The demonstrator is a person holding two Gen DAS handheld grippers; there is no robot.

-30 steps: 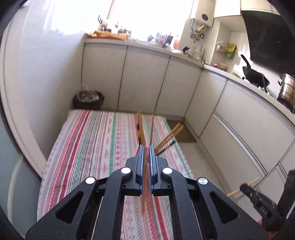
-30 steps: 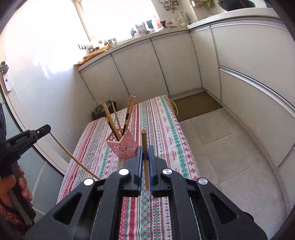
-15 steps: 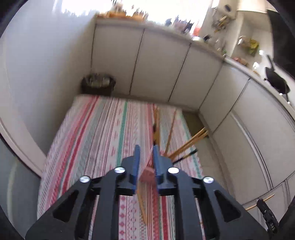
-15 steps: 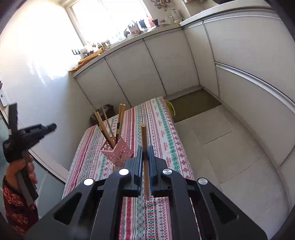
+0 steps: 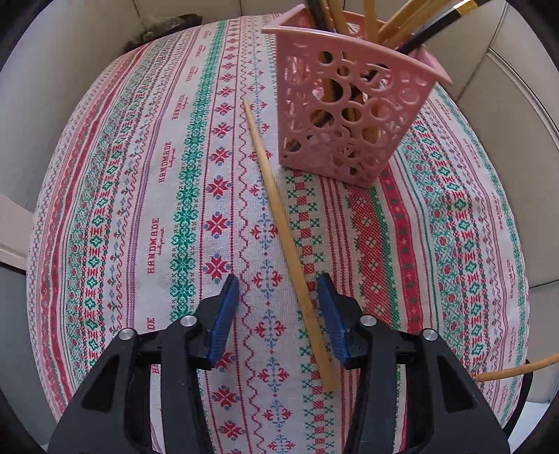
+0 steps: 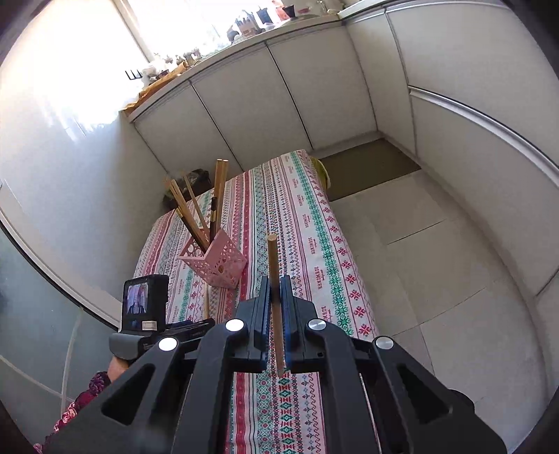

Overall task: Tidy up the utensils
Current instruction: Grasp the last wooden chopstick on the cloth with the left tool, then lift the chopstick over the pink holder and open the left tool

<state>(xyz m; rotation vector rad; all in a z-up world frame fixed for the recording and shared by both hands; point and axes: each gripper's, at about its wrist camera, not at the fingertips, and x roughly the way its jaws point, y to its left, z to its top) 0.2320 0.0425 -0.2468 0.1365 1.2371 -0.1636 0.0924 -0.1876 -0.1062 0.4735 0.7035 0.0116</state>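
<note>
A pink perforated basket (image 5: 353,115) stands on the striped tablecloth (image 5: 157,195) and holds several chopsticks (image 5: 401,21). A bare wooden chopstick (image 5: 283,230) lies flat on the cloth just left of the basket. My left gripper (image 5: 277,293) is open low over the cloth, its fingers either side of that chopstick's near end. My right gripper (image 6: 276,290) is shut on another wooden chopstick (image 6: 273,265), held upright above the table's near end. The basket (image 6: 215,260) stands to its front left.
The left gripper's body and camera (image 6: 145,307) show at the lower left of the right wrist view. White cabinets (image 6: 262,104) run behind the table and along the right. Tiled floor (image 6: 436,279) lies right of the table. A dark bin (image 5: 164,26) stands beyond the table's far end.
My left gripper has let go of its chopstick, which now lies on the cloth, and has dropped low over it with jaws open. The right gripper still holds its chopstick.
</note>
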